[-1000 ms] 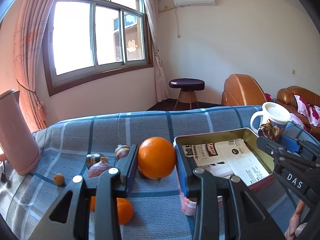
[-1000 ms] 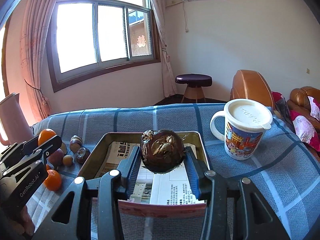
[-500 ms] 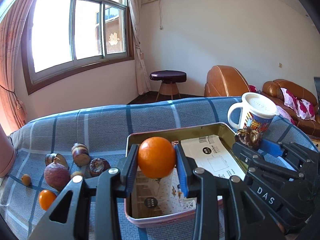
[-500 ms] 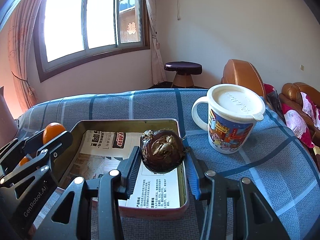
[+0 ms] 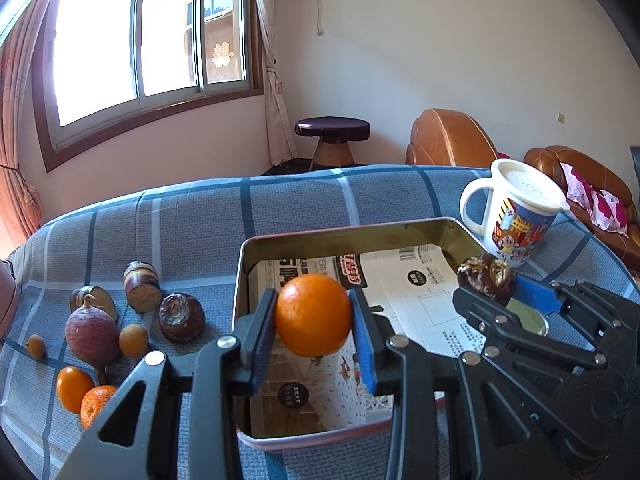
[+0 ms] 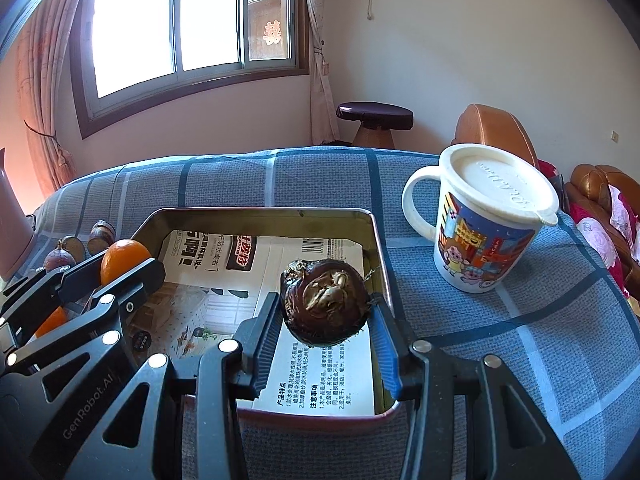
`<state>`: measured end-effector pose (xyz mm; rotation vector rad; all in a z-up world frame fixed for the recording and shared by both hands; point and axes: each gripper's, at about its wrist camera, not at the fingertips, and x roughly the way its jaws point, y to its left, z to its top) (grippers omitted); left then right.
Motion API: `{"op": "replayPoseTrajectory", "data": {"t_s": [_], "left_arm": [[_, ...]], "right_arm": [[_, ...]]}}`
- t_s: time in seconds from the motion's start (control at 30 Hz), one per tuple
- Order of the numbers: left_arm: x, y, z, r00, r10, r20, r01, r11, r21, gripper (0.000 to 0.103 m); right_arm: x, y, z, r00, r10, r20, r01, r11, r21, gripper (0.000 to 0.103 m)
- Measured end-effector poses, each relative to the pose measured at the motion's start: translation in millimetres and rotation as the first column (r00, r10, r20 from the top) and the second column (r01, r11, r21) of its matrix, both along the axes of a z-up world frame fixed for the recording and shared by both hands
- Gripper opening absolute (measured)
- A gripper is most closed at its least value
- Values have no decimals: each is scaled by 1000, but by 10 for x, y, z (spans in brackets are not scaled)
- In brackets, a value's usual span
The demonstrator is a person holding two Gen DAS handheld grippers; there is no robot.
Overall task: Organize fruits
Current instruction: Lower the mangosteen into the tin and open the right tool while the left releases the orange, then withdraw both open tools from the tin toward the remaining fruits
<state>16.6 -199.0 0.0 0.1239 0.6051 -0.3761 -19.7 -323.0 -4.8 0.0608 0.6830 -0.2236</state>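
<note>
item 1: round smooth-skinned orange [image 5: 313, 314], clamped between the pads of the left gripper [image 5: 313, 334], held in the air over the near left part of the shallow rectangular metal tin lined with printed paper [image 5: 344, 231]. judged firm, moderately heavy, waxy skin that could slip; pads sit across its widest part, the sound place to hold

item 2: dark brown, rough, knobbly round fruit with dried stem fibres [image 6: 325, 303], pinched between the pads of the right gripper [image 6: 325, 330], over the near right part of the same tin, close to its right wall. judged light, with a hard brittle shell; rough surface grips well, but too hard a squeeze may crack it; hold across the middle

item 3: loose fruits on the blue checked cloth [image 5: 192, 216], left of the tin: a purple-red rounded fruit [image 5: 91, 335], two cut purple halves, a brown ridged one, small yellow-brown ones, two small oranges near

item 4: white lidded cartoon mug [image 6: 480, 220], just right of the tin, apart from it; likely to tip if knocked
</note>
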Motion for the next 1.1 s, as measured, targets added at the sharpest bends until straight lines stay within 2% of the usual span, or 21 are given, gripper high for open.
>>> {"op": "replayPoseTrajectory", "data": {"t_s": [0.27,0.33,0.43,0.53,0.57,0.6,0.73,0.77,0.8,0.9,1.1], "left_arm": [[36,10,-17,1000,9,-19,-9,1000,1,39],[33,19,-11,1000,16,-14,-16,1000,0,39],[21,41,0,1000,25,-4,-25,1000,-2,41],[14,92,17,999,53,9,-53,999,-14,53],[2,120,32,997,70,22,-70,997,-20,61],[-12,149,48,995,88,41,-87,996,-24,69],[-121,229,160,978,138,155,-137,990,-16,90],[-158,245,188,973,141,182,-141,990,-14,99],[-193,264,214,968,145,206,-145,989,-17,103],[-273,304,257,959,138,248,-137,990,-22,103],[-296,416,211,946,181,270,-190,982,7,103]], "right_arm": [[34,45,-28,1000,22,-17,-22,1000,17,47],[31,44,-18,999,31,-9,-31,999,32,54],[21,43,-5,1000,28,-3,-28,999,38,54],[-10,16,35,1000,12,17,-13,999,44,57],[-25,2,53,1000,5,29,-6,999,48,59],[-44,-14,77,999,-4,42,2,999,50,62],[-146,-46,176,993,-42,109,38,999,37,71],[-173,-50,201,991,-50,127,46,998,33,73],[-197,-54,226,988,-55,145,51,998,34,76],[-272,-58,274,977,-80,197,76,997,27,84],[-307,-39,273,965,-111,237,117,993,-8,84]]}}
